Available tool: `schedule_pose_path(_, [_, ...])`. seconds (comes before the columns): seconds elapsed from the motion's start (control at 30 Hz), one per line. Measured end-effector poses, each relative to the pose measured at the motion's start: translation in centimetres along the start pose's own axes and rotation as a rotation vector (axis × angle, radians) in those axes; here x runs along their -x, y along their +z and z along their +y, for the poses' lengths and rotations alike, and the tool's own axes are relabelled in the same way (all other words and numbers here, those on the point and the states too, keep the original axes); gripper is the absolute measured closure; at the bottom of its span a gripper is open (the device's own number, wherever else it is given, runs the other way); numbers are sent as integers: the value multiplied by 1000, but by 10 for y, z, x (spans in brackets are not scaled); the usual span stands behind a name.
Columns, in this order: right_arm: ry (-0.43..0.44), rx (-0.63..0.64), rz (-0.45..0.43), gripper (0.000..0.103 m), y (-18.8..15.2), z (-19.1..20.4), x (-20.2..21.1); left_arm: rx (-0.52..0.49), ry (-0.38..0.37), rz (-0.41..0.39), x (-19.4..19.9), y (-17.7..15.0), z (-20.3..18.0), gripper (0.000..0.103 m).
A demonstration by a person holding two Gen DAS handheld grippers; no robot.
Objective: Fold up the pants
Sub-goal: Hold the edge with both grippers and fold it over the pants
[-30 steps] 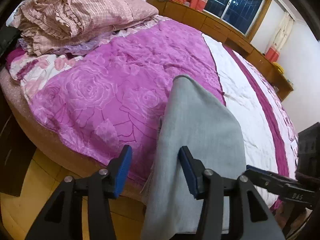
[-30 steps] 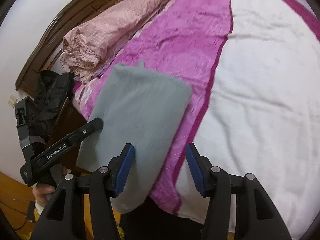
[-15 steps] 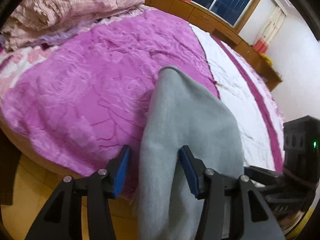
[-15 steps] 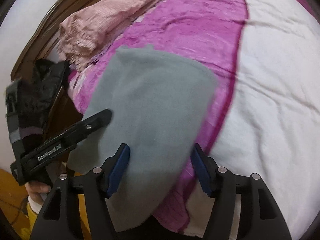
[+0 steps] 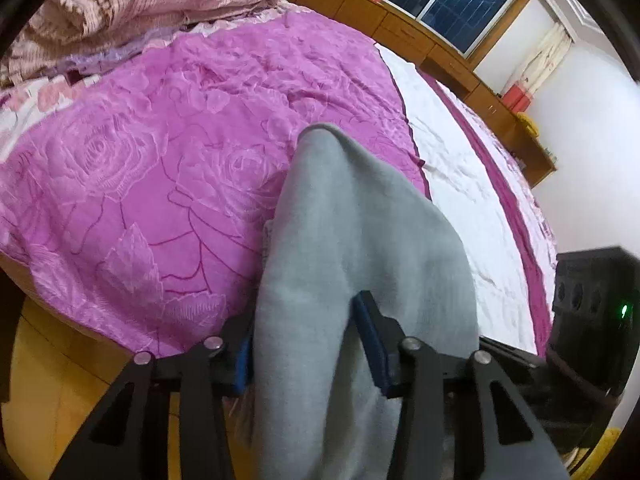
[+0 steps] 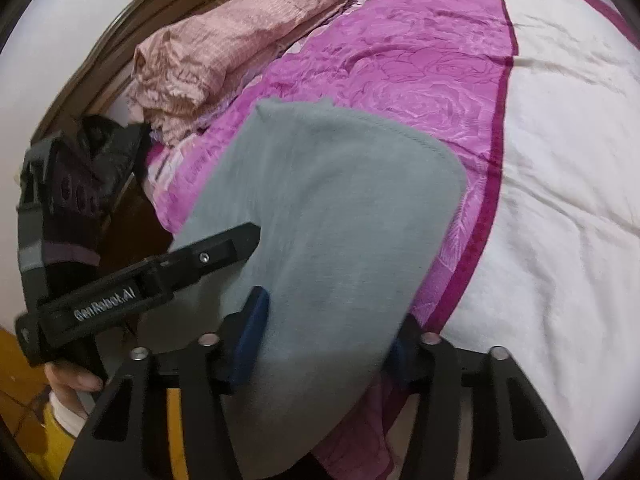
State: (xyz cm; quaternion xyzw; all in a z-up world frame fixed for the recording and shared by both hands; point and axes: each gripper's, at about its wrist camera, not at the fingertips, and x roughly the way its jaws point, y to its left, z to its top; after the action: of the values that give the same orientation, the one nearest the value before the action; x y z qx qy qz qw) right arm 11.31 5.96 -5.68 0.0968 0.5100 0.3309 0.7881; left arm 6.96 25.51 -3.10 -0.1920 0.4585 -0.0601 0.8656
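Observation:
The grey pants [image 5: 360,232] lie folded lengthwise over the near edge of the bed, one end on the magenta quilt, the other hanging toward the floor. My left gripper [image 5: 308,344] is open, its blue pads on either side of the pants' left edge; the cloth covers much of the left pad. In the right wrist view the pants [image 6: 340,208] fill the middle. My right gripper [image 6: 324,340] is open and straddles the pants' right part; the cloth hides most of its right pad. The left gripper [image 6: 168,276] shows there at the left, over the pants' edge.
The magenta rose-pattern quilt [image 5: 160,168] and a white quilt [image 6: 560,200] cover the bed. A heap of pink bedding [image 5: 140,0] lies at the head, by the wooden headboard [image 6: 120,52]. Wooden cabinets and a window [image 5: 460,0] line the far wall. Yellow floor [image 5: 60,380] lies below the bed edge.
Both grippers have moved forward and down onto the pants. The cloth, which lay just ahead of the fingers before, now sits between both pairs of open fingers.

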Motion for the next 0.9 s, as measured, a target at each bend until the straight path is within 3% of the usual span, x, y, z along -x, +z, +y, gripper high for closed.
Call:
schedule_pose_path(0.2, [28,-20,-5,74,-3,3,16,23,29,-40,16,-7,-10,69])
schedule_pose_path(0.43, [53,8,-38,78,-7,3,59,27,-19,-60,35,-20,-34,74])
schedule_pose_path(0.67, [38,71,-105,78,-6,-9,117,-22,-85,-108,48,-18,-88,74])
schedule_pose_path(0.9, [0,99,-126,78,9,-46,167,-64,-160,-102,29,-2,-149,74])
